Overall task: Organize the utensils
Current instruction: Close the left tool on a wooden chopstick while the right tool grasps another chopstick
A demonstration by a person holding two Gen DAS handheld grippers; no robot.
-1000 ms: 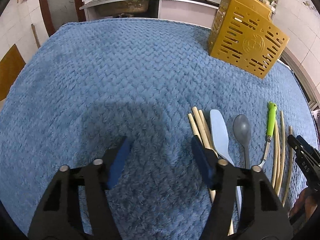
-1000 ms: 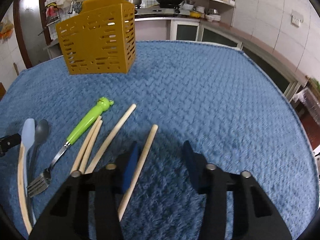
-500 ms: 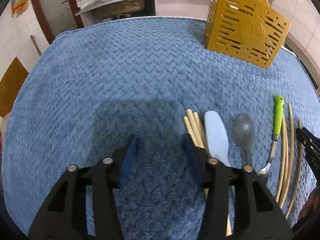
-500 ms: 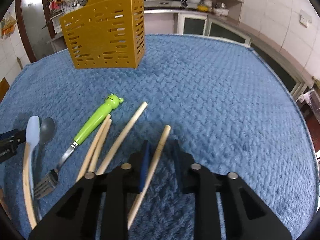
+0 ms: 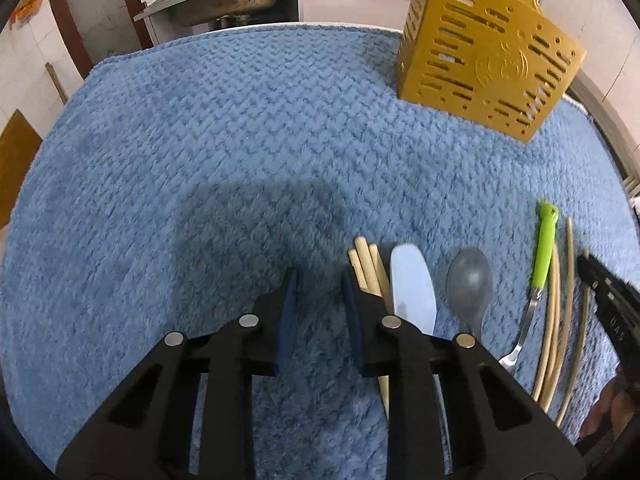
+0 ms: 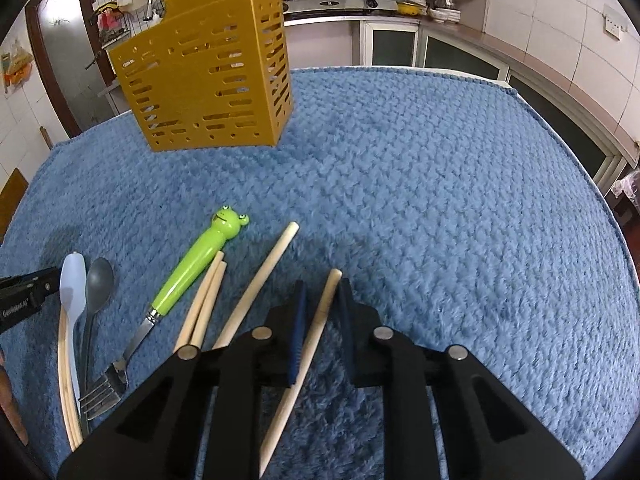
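Observation:
My left gripper (image 5: pixel 319 280) hovers low over the blue cloth (image 5: pixel 240 160), its jaws narrow and closing with nothing between them. A bundle of wooden chopsticks (image 5: pixel 368 268) lies just right of its right finger. Beside those lie a pale blue spoon (image 5: pixel 412 284), a grey spoon (image 5: pixel 468 280) and a frog-handled green fork (image 5: pixel 544 248). My right gripper (image 6: pixel 322 286) is closing around one chopstick (image 6: pixel 320 320) that lies on the cloth; a small gap still shows at the pads. The yellow slotted holder (image 6: pixel 208 80) stands at the back.
More chopsticks (image 6: pixel 264 276) and a pair (image 6: pixel 208 300) lie left of my right gripper, next to the fork (image 6: pixel 200 260). The left gripper's tip (image 6: pixel 24 296) shows at the left edge. Kitchen counters, a sink and a stove ring the table.
Both grippers' jaws have narrowed a lot. The left one slid slightly forward over the cloth. The right one stayed in place, its pads drawing in around the chopstick.

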